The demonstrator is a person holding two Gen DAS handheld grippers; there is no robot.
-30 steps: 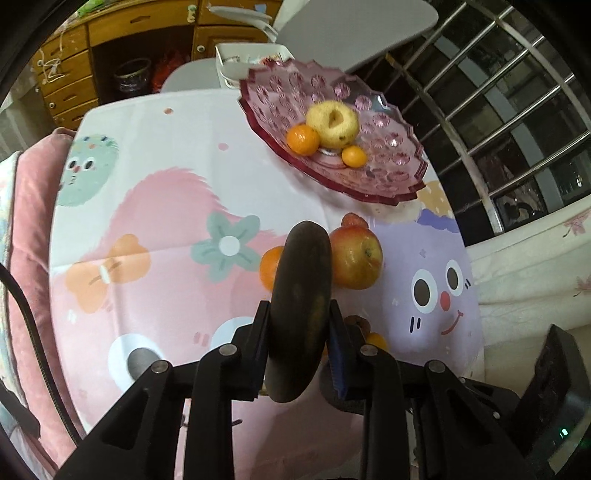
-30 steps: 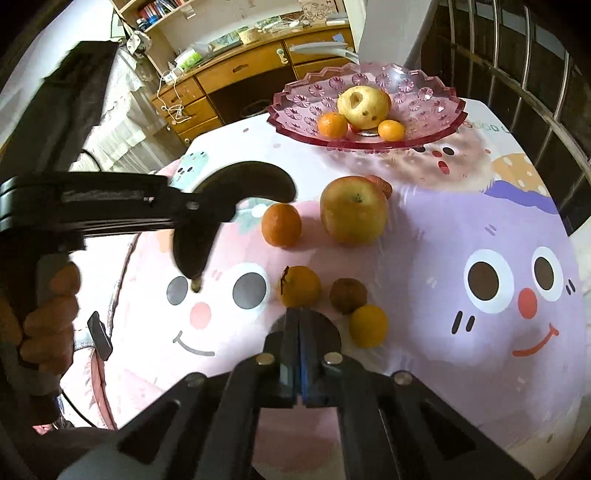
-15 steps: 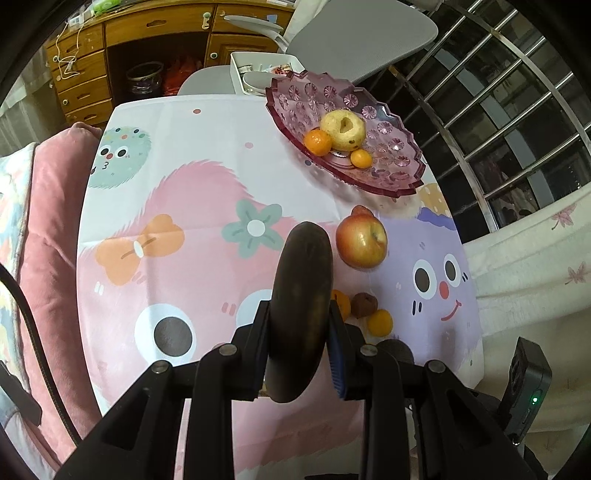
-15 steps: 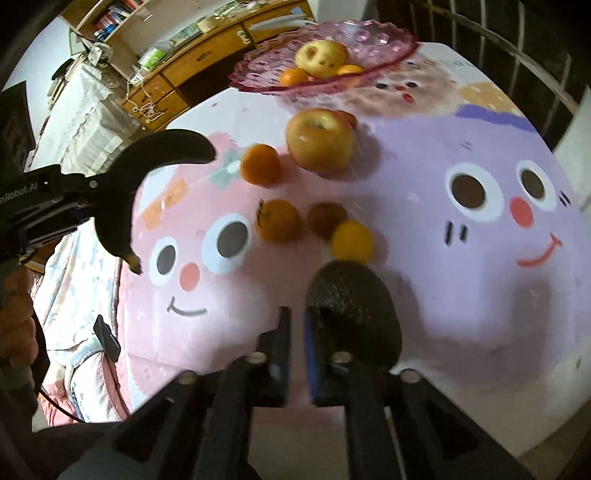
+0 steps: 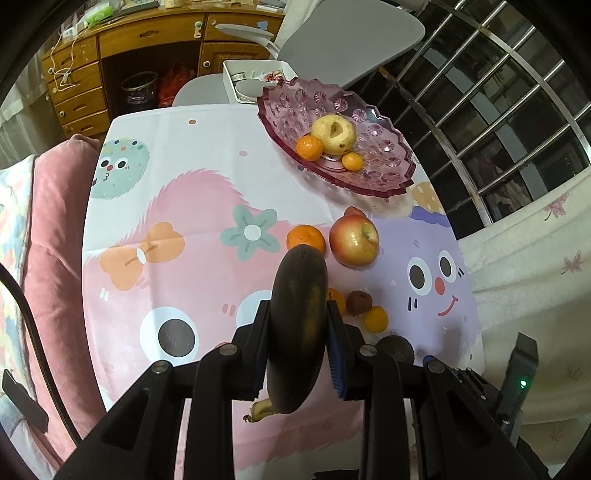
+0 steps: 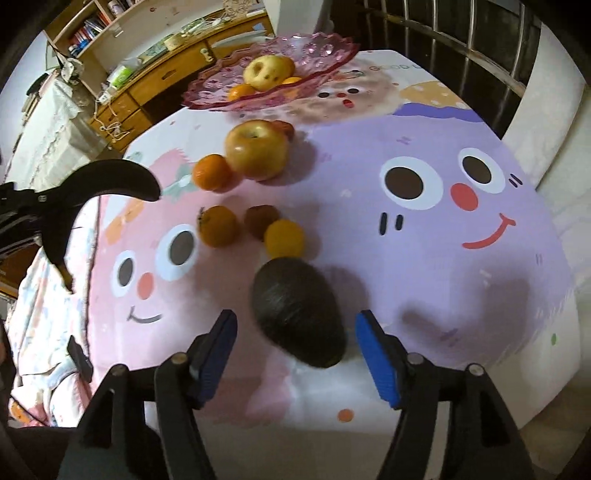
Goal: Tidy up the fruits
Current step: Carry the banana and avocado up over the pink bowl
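My left gripper [image 5: 298, 343] is shut on a blackened banana [image 5: 299, 325], held above the table; the banana [image 6: 92, 181] also shows at the left of the right wrist view. My right gripper [image 6: 295, 354] is opening, its blue pads apart on either side of a dark avocado [image 6: 299, 314] lying on the cloth, not touching it. A pink glass fruit dish [image 5: 373, 173] at the far side holds a yellow apple [image 5: 334, 134] and two small oranges. A red-yellow apple [image 6: 256, 149], several oranges [image 6: 212, 171] and a brown fruit [image 6: 260, 219] lie loose on the table.
The round table carries a cartoon tablecloth [image 5: 166, 206]. A pink cushion [image 5: 48, 229] lies along its left side, a grey chair [image 5: 332, 33] and a wooden drawer unit [image 5: 81, 85] stand behind, and a barred window [image 5: 517, 110] is on the right.
My right gripper moved forward over the table's near edge and its jaws went from shut to apart around the avocado. My left gripper with the banana pulled back and rose a little.
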